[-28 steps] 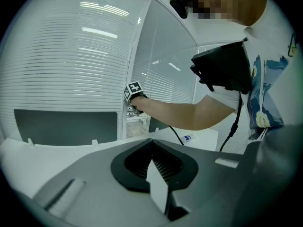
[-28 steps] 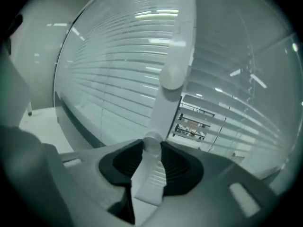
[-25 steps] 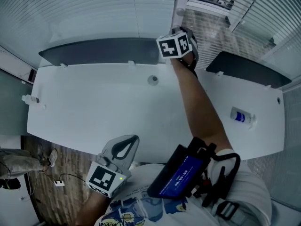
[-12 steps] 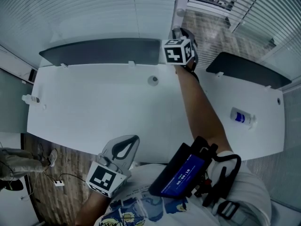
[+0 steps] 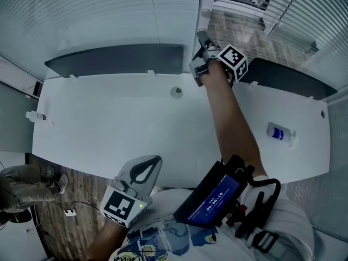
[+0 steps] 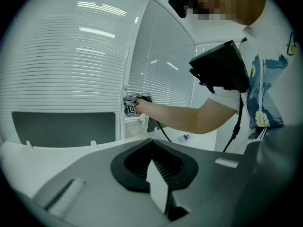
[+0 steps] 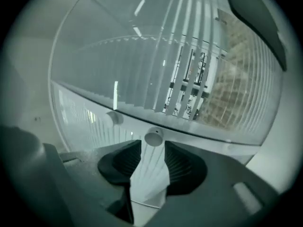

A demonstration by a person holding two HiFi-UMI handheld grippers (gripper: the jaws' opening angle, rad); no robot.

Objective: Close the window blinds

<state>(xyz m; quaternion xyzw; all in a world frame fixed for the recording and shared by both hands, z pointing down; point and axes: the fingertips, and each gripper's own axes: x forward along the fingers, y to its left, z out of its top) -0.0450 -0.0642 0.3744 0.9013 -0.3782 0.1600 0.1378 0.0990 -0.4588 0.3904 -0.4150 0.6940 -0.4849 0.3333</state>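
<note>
The window blinds (image 5: 109, 10) hang behind the white desk (image 5: 109, 126); in the right gripper view their slats (image 7: 189, 89) stand partly apart and the outside shows through. A round white knob (image 7: 154, 137) sits on the window frame just off the tips of my right gripper (image 7: 152, 151). Its jaws are opening, with nothing pressed between them. In the head view the right gripper (image 5: 200, 50) reaches over the desk's back edge to the frame. My left gripper (image 5: 142, 170) rests low by my body, shut and empty.
Two dark divider panels (image 5: 119, 58) (image 5: 288, 78) stand along the desk's back edge. A small bottle (image 5: 280, 135) lies on the desk at the right, another (image 5: 33, 115) at the left edge. A round grommet (image 5: 176, 92) is set in the desk. A screen device (image 5: 212, 197) hangs on my chest.
My right gripper has turned at the wrist and drawn slightly right and back from the frame, its marker cube swinging to the right. The left gripper has not moved.
</note>
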